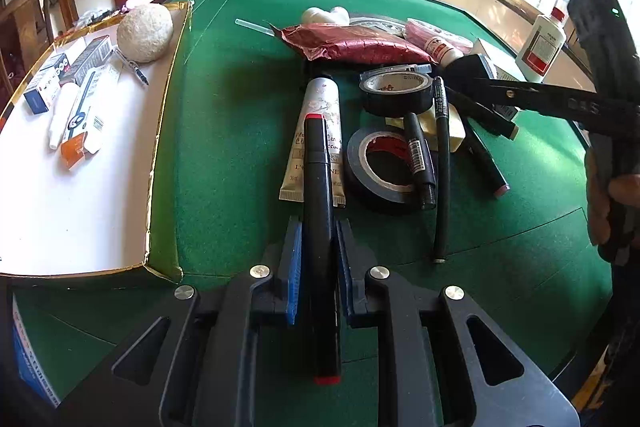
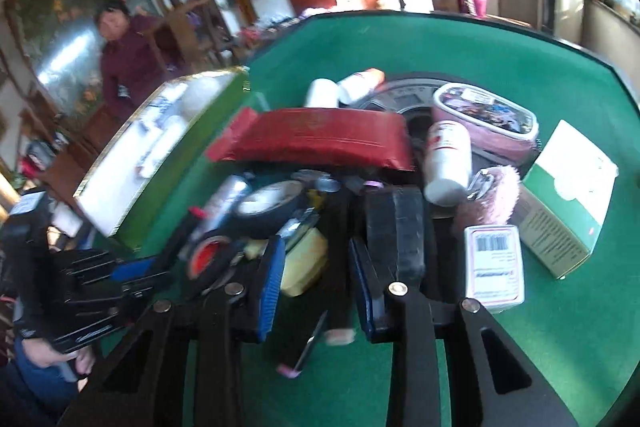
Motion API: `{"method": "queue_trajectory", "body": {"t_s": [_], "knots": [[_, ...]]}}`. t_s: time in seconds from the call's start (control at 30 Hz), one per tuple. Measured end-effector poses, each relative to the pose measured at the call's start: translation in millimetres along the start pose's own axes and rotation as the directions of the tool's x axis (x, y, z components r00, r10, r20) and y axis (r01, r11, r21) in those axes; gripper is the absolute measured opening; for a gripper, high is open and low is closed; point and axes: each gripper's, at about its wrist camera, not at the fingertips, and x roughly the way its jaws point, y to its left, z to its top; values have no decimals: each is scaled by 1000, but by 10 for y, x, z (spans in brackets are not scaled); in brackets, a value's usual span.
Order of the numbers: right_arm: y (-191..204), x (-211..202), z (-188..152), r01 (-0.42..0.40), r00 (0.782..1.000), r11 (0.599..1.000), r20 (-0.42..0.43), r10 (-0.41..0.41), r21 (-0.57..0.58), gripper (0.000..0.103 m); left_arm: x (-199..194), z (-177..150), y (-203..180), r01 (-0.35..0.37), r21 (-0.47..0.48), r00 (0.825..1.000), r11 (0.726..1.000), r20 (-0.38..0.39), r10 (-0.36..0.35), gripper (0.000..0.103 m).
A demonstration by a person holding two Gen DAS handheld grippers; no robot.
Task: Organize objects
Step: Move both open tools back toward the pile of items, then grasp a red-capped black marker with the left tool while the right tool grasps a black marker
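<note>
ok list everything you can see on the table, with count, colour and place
marker: 1, black with red ends, clamped in left tool
hand cream tube: 1, silver, under the marker's far end
tape rolls: 2, black, centre pile
pens: several, black, right of tapes
foil pouch: 1, dark red, behind pile
white bottle: 1, red label, far right
tray: 1, white with gold rim, left
ball: 1, cream, tray's far corner
small boxes: several, in tray
green-white box: 1, right
table: 1, green felt
left tool: shut on marker
right tool: over the pile, grip unclear
</note>
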Motion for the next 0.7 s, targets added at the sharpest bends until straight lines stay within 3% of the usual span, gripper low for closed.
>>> {"method": "queue_trajectory", "body": {"t_s": [0.07,0.17,0.27,0.37,0.4,0.57,0.7], "knots": [[-43,108,45,34,998,999,-56,-34,-4,30,56,41,-62,-15,17,1000,1000,-7,15,15],[-57,266,70,22,993,999,-116,-26,-38,30,97,85,-80,-27,27,1000,999,-10,27,15],[6,340,117,36,993,995,-113,-46,-91,30,129,109,-99,-43,36,999,998,-4,44,15],[85,333,123,87,990,982,-92,-104,-167,16,131,104,-103,-46,39,999,998,2,46,14],[75,313,108,75,991,984,-93,-92,-164,12,127,100,-101,-42,37,999,998,4,42,14],[-130,103,-49,-30,996,998,-90,26,-49,13,58,5,-163,-40,52,999,998,-5,41,14],[15,-255,-286,-41,998,995,-57,36,-94,13,-8,-72,-163,-14,48,999,999,-30,16,14]]}}
